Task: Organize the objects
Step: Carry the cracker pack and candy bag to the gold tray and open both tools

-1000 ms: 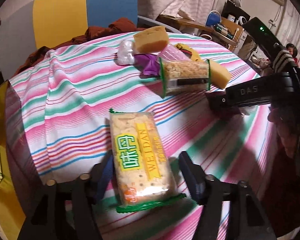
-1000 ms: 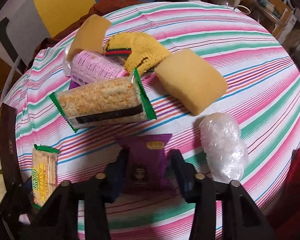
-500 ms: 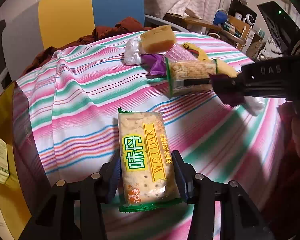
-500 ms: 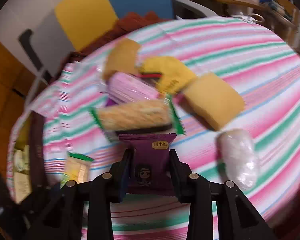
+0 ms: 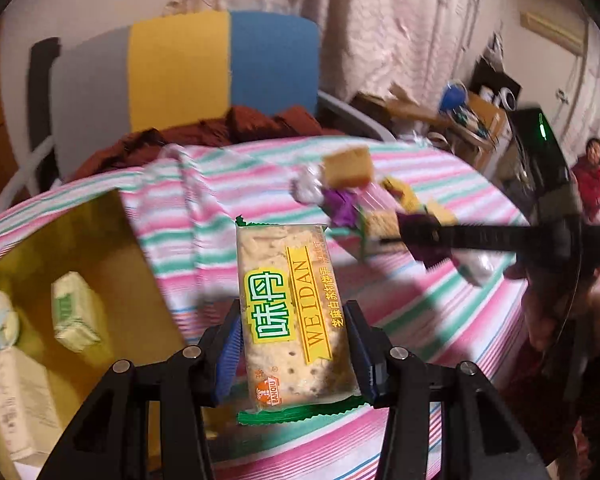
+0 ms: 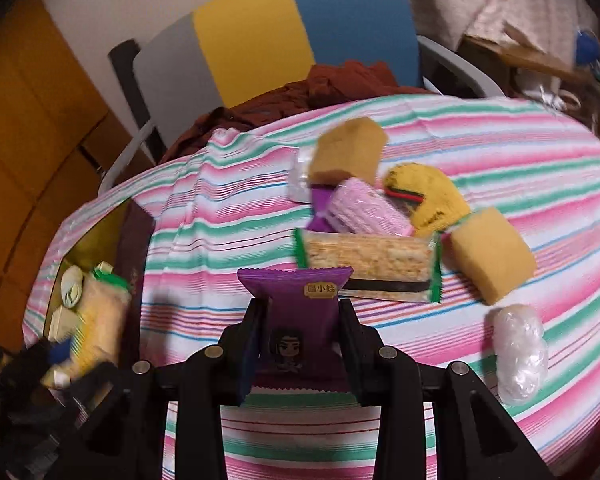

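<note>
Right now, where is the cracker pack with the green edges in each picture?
Left wrist view: the cracker pack fills the lower centre, clamped in the left hand-held gripper.
Right wrist view: the same pack is blurred at the far left, over the gold box, in that gripper.
Shared landmark: the yellow and blue chair back behind the table.
</note>
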`<action>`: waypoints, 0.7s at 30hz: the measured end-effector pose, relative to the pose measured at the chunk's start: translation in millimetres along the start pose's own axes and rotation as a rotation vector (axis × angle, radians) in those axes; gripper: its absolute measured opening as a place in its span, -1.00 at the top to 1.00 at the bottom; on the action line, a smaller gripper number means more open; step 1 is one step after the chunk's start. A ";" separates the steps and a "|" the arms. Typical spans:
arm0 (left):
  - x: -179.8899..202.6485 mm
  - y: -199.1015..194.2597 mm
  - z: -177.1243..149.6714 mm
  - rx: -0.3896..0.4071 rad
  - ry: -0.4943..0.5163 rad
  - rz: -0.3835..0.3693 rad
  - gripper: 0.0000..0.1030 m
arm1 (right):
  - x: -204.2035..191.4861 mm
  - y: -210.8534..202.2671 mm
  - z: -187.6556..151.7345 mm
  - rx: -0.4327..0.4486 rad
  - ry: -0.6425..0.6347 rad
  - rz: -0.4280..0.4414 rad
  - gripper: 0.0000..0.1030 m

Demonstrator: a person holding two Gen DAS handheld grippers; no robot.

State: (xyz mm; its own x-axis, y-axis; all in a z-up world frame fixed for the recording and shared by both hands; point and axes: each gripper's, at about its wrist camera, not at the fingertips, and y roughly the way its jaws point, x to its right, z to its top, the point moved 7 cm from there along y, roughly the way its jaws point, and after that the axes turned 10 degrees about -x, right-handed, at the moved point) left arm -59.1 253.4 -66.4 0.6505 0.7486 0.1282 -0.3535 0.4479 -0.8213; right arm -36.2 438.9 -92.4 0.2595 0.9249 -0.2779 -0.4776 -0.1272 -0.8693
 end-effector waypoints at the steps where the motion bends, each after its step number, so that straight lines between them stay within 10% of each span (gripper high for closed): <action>1: -9.6 -6.0 2.1 0.014 -0.019 0.012 0.06 | -5.5 -0.7 -0.5 0.001 -0.011 0.002 0.29; 21: -242.2 -75.7 -19.1 0.102 -0.404 0.326 0.05 | -250.5 44.5 25.8 -0.078 -0.337 0.220 0.29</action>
State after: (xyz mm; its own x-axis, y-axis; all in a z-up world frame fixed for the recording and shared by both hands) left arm -177.0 28.9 -45.9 0.1921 0.9767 0.0960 -0.5712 0.1909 -0.7983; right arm -144.1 210.8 -50.9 -0.1370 0.9366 -0.3226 -0.4228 -0.3498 -0.8360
